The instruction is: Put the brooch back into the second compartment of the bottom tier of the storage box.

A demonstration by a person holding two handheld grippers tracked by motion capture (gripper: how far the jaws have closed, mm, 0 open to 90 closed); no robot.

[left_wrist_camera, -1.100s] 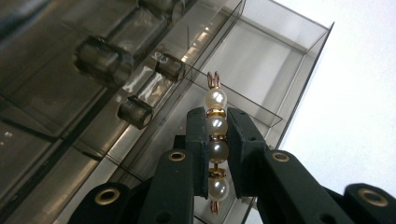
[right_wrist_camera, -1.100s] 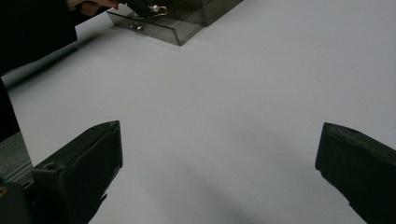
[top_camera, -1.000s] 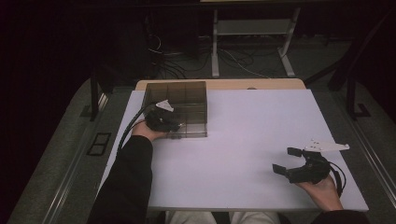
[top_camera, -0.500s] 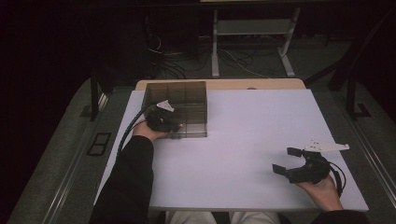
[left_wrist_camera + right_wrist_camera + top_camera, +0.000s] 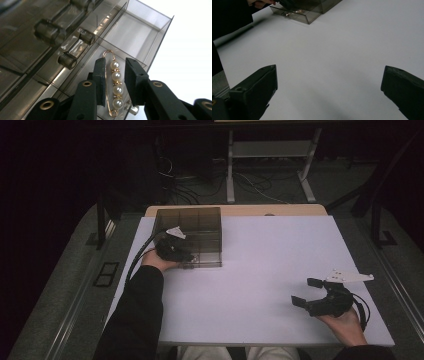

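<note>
Left gripper view: the pearl pin (image 5: 115, 86) lies lengthwise between the jaws of the left gripper (image 5: 113, 80), which stand a little apart on either side, not clearly pinching it. It sits over the pulled-out drawer (image 5: 140, 35) of the smoky organiser box (image 5: 192, 232), so I'd judge placing or fetching is midway. The right gripper (image 5: 306, 292) rests wide open, holding nothing, well apart.

No legible text, labels or numbers anywhere.

Bare table (image 5: 260, 270) beside seemingly lone box (image 5: 200, 227)
</note>
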